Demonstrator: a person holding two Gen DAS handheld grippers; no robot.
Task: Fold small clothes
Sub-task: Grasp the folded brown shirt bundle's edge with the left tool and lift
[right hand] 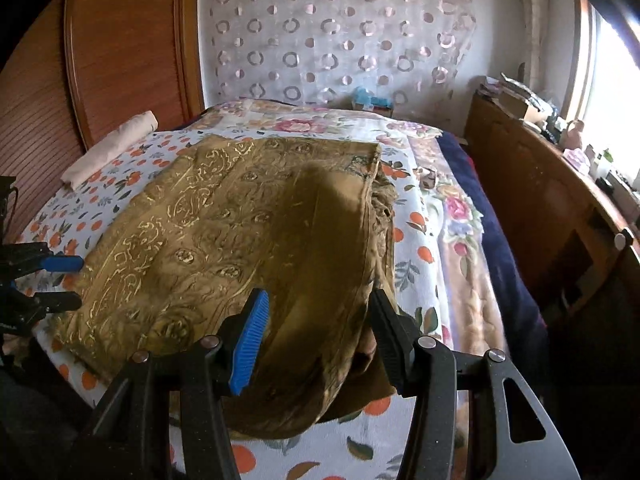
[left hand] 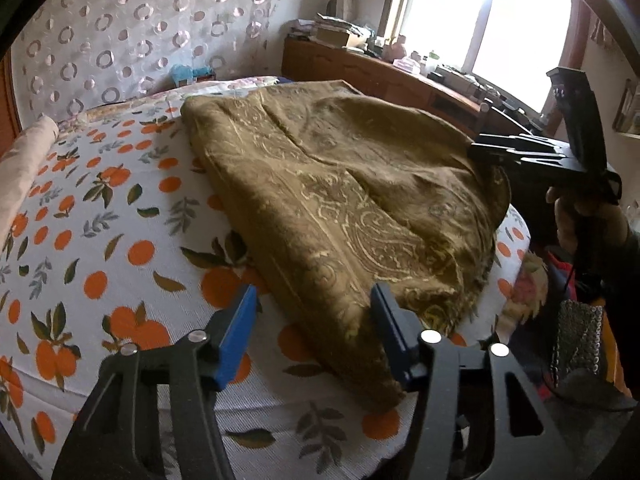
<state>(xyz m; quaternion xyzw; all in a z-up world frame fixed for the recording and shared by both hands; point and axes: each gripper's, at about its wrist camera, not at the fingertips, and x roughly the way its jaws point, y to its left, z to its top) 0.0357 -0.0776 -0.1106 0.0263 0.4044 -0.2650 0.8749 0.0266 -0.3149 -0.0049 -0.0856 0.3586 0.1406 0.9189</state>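
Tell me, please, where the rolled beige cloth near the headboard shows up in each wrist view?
Left wrist: the rolled beige cloth lies at the far left edge, on the orange-print sheet.
Right wrist: it lies upper left, beside the wooden headboard.
Shared landmark: the olive patterned cloth.

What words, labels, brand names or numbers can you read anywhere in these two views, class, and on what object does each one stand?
None can be read.
Olive patterned cloth: woven paisley ornament only, no lettering.
Orange-print bedsheet: fruit and leaves, no text.
Curtain: circles only.
Boxes and papers on the wooden cabinet: any print is too small and blurred to read.
Left gripper and right gripper: no visible markings.
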